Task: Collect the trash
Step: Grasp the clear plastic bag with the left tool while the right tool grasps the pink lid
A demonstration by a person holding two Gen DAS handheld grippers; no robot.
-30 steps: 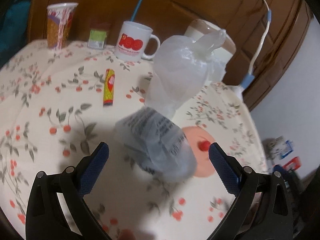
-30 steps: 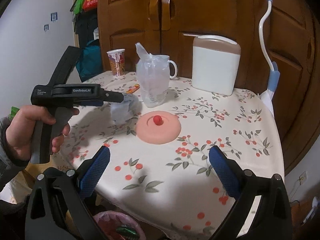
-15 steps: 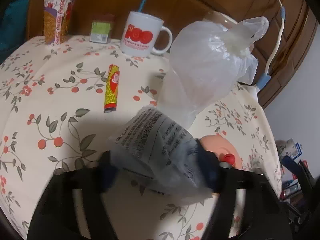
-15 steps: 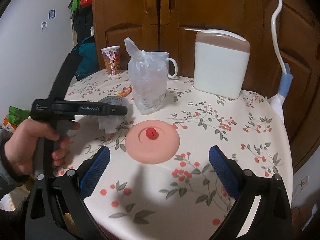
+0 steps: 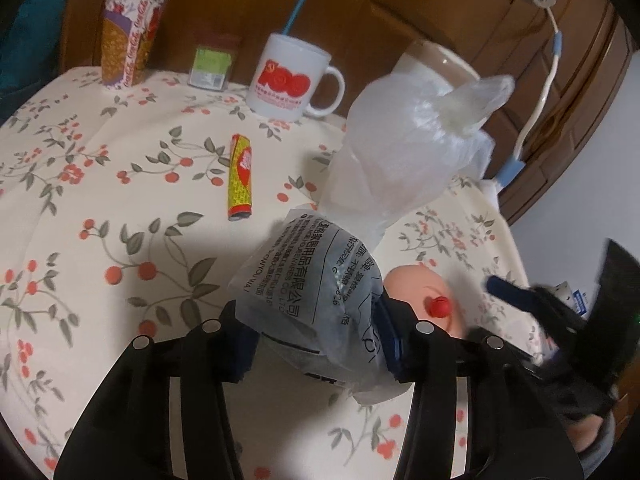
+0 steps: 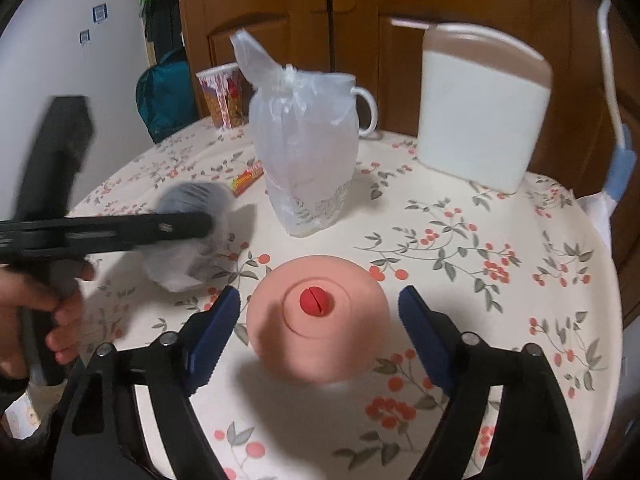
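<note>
1. On the floral surface (image 6: pixel 500 320), my left gripper (image 5: pixel 316 344) is closing on the crumpled printed plastic wrapper (image 5: pixel 312 284); the pads press both its sides, so I count it grasped.
2. My right gripper (image 6: pixel 320 320) is closing with nothing gripped; the pink silicone lid (image 6: pixel 318 316) lies flat straight ahead, between the pads, not touched yet.
3. The right is nearer that lid. The yellow-red candy wrapper (image 5: pixel 240 176) lies farther off, long axis pointing away from me.

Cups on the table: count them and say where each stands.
2. Paper cup at the far left edge; white mug to its right, behind the plastic bag. More may be hidden.
</note>
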